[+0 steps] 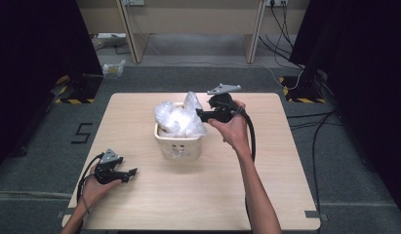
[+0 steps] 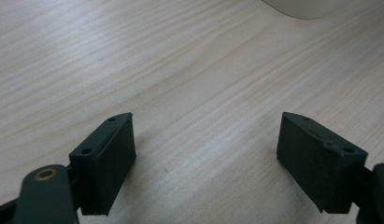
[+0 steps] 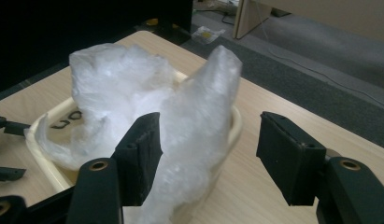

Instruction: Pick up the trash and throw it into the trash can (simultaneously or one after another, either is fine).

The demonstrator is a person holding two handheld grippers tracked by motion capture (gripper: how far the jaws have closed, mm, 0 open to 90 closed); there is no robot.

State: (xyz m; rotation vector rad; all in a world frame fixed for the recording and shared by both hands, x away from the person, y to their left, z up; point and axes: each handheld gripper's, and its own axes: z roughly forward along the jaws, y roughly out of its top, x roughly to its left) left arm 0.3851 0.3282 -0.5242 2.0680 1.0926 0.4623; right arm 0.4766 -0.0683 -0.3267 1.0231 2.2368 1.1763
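At bin's right rim, right gripper (image 3: 206, 156) held wide open around plastic bag (image 3: 180, 126), nothing gripped; closing on bag judged next. Left gripper (image 2: 206, 161) rested open, empty, on table (image 2: 180, 70).

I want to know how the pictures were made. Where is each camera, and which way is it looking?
High view: above the near table edge, looking forward and down at the bin with its plastic bag; both forearms show.
Left gripper view: rides the left tongs, looking at bare table; open jaws show.
Right gripper view: rides the right tongs, facing the bag; open jaws show.
The high and right gripper views share bin and bag.
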